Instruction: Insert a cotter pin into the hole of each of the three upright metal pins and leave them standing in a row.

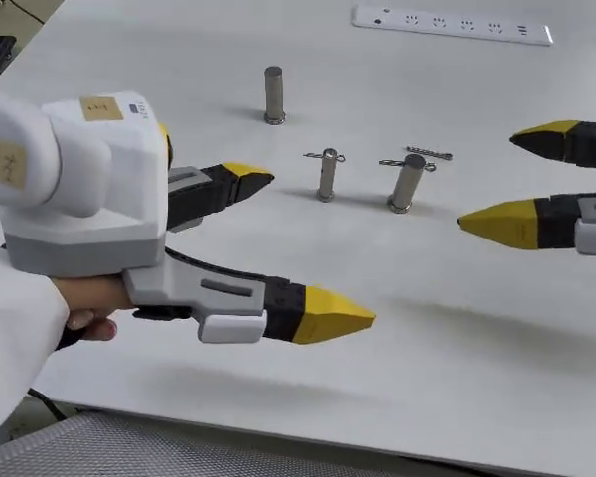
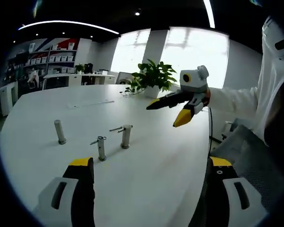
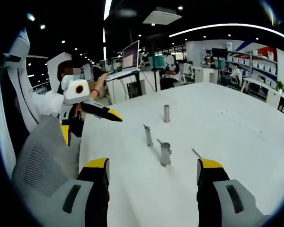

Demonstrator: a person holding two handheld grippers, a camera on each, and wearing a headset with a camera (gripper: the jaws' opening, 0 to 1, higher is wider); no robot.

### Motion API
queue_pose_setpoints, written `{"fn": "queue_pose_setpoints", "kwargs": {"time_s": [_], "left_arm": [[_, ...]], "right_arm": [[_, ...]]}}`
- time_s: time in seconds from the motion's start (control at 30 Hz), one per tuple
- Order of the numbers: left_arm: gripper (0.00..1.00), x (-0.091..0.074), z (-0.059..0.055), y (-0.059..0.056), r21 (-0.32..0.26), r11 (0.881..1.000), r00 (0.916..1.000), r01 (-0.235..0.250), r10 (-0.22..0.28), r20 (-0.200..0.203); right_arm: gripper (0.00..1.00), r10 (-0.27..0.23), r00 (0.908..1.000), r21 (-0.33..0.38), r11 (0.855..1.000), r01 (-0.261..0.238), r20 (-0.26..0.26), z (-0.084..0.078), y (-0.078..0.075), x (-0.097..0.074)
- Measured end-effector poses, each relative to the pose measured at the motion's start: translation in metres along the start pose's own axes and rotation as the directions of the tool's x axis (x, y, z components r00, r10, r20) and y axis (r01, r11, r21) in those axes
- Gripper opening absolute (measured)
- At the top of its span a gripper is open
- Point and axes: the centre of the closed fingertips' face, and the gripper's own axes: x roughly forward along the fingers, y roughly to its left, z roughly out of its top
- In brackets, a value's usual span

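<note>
Three upright metal pins stand on the white table. The far pin has no cotter pin that I can see. The middle pin and the right pin each carry a cotter pin near the top. A loose cotter pin lies flat behind the right pin. My left gripper is open and empty, left of the pins. My right gripper is open and empty on their right.
A white power strip lies along the table's far edge. A grey mesh chair sits below the near edge. A potted plant stands at one end of the table. A person's hand and white sleeve hold the left gripper.
</note>
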Motion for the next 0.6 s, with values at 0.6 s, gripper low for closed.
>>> {"fn": "queue_pose_setpoints", "kwargs": {"time_s": [0.6], "left_arm": [[0.98,-0.012,0.001,0.017,-0.055,0.996,0.9979,-0.064,0.065,0.011]], "right_arm": [[0.98,-0.091,0.9958,0.114,0.989,0.09,0.004,-0.036,0.002,-0.03]]}}
